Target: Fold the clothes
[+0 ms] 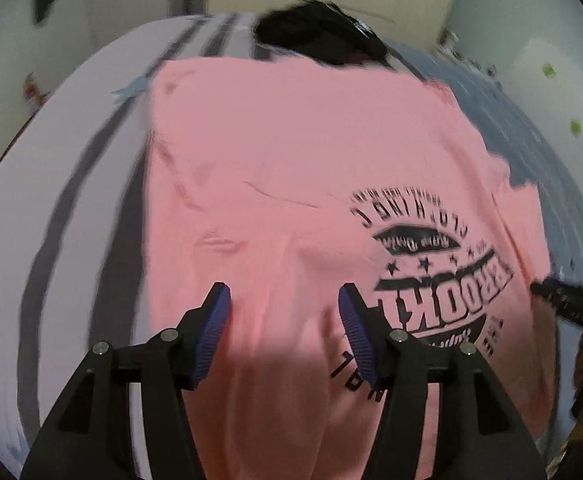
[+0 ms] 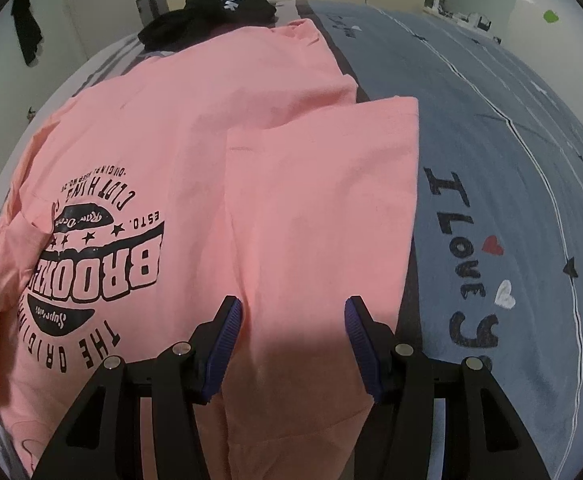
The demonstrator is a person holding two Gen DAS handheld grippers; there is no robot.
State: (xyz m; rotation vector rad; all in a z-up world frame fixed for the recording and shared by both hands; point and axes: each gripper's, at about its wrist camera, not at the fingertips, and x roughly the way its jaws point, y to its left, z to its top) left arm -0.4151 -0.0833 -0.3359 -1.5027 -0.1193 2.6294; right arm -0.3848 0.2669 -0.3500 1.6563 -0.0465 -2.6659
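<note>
We saw the pink T-shirt [image 2: 219,128] spread on the bed [image 2: 511,160], its black round print facing up, with one side panel [image 2: 323,208] folded inward over the body so its straight edge ran beside the grey part of the bedcover. The left gripper [image 1: 285,312] hung over the shirt with its jaws about half apart; the blue pads [image 1: 211,332] pressed on nothing and no cloth lay between them. The right gripper [image 2: 293,324] stood over the folded panel, its jaws likewise about half open and empty. Beyond the shirt's far end a heap of black clothes [image 2: 211,12] lay on the bed. The bedcover bore the words "I love you" with small hearts [image 2: 491,244].
</note>
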